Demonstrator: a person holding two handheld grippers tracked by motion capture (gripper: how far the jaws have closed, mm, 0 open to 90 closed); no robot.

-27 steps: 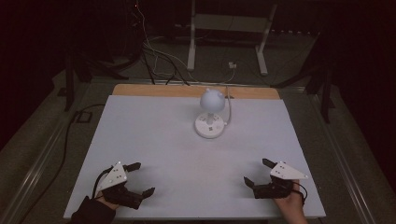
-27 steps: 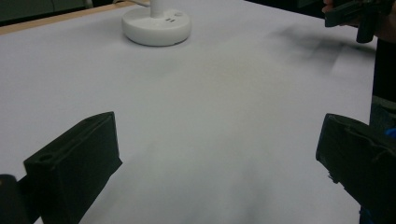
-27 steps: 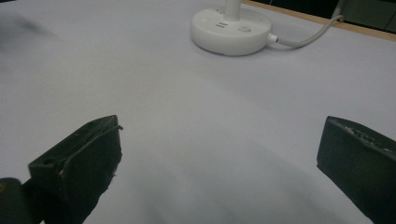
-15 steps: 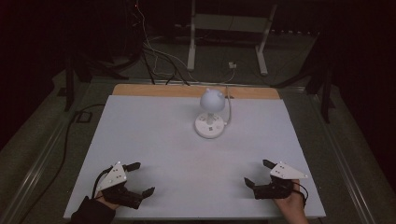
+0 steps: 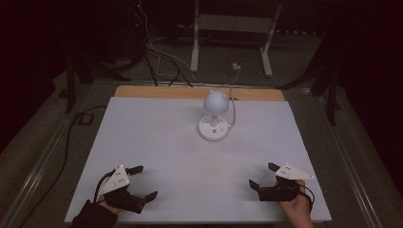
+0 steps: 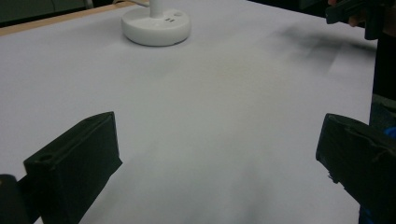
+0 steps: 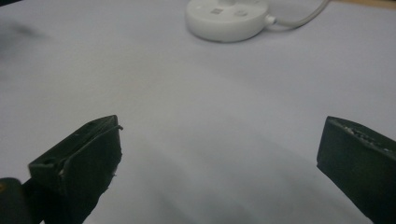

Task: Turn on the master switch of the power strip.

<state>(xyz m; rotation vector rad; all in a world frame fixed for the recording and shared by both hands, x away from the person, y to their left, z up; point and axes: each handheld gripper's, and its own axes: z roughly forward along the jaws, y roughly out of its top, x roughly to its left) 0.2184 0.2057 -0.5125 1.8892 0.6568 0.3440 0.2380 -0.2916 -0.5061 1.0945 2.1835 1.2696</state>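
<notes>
The white round-based desk lamp with globe head [image 5: 214, 116] stands upright at the table's far centre, ahead of both grippers. Right gripper [image 5: 264, 176] lies slightly nearer than left gripper [image 5: 142, 182]; both jaws spread wide, empty.

dark room, grey floor [image 5: 294, 61], white table [image 5: 157, 137]

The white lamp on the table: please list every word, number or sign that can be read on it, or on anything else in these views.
No text can be read in any view.
The lamp base carries small grey marks on its top, seen also in the left gripper view and the right gripper view: too small and blurred to read.
The left gripper, right gripper and table carry no lettering.
</notes>
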